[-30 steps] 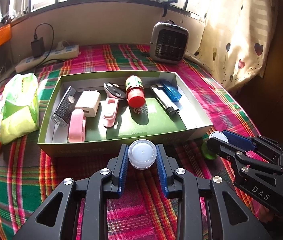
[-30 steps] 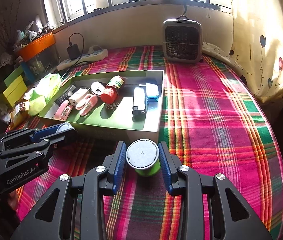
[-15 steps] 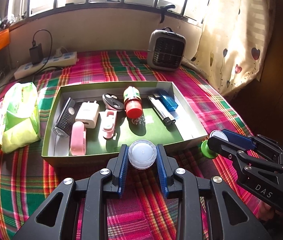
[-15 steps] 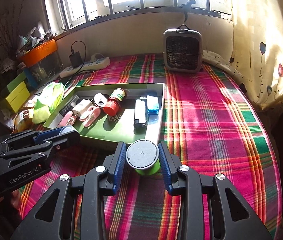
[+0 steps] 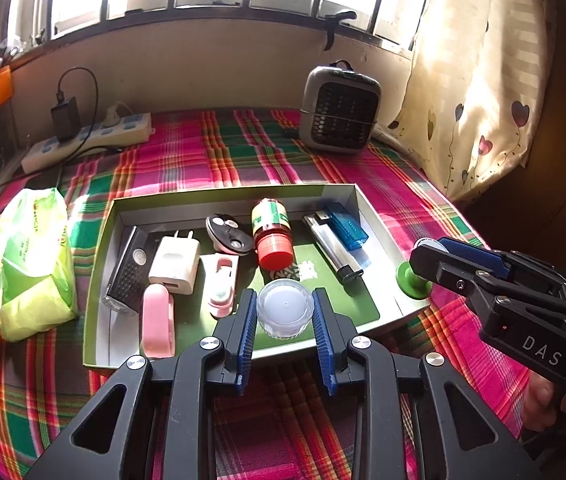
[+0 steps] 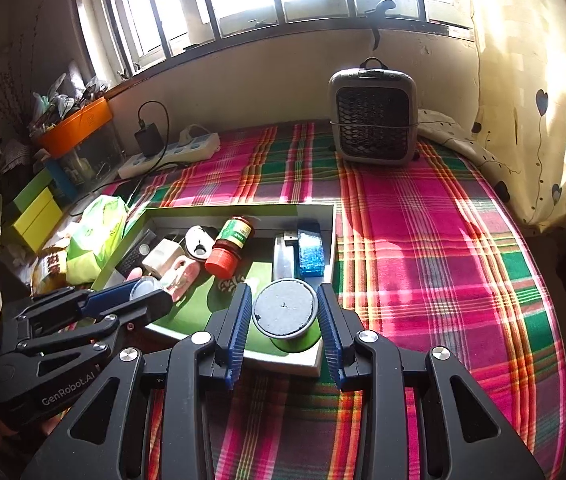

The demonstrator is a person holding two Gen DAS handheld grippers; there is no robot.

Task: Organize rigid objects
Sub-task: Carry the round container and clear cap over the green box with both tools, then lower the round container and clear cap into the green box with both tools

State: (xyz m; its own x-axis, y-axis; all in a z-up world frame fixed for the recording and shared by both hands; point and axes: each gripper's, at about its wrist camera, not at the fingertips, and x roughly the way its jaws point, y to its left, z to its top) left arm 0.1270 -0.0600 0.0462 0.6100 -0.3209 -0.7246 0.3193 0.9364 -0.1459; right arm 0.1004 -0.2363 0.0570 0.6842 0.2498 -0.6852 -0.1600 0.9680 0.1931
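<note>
Our left tongs (image 5: 285, 312) hold the clear jar (image 5: 285, 309) over the box (image 5: 97, 280), near its front wall; our right tongs (image 6: 285, 316) hold the green cup (image 6: 286, 314) over its right corner. We should lower both gently into bare spots, then let go

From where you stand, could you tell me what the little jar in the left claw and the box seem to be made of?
The jar held in the left claw looks like translucent plastic: frosted, milky lid, clear ribbed wall. The box looks like cardboard: thin straight walls, matte green outside, pale grey inside, though coated board is only a guess.
</note>
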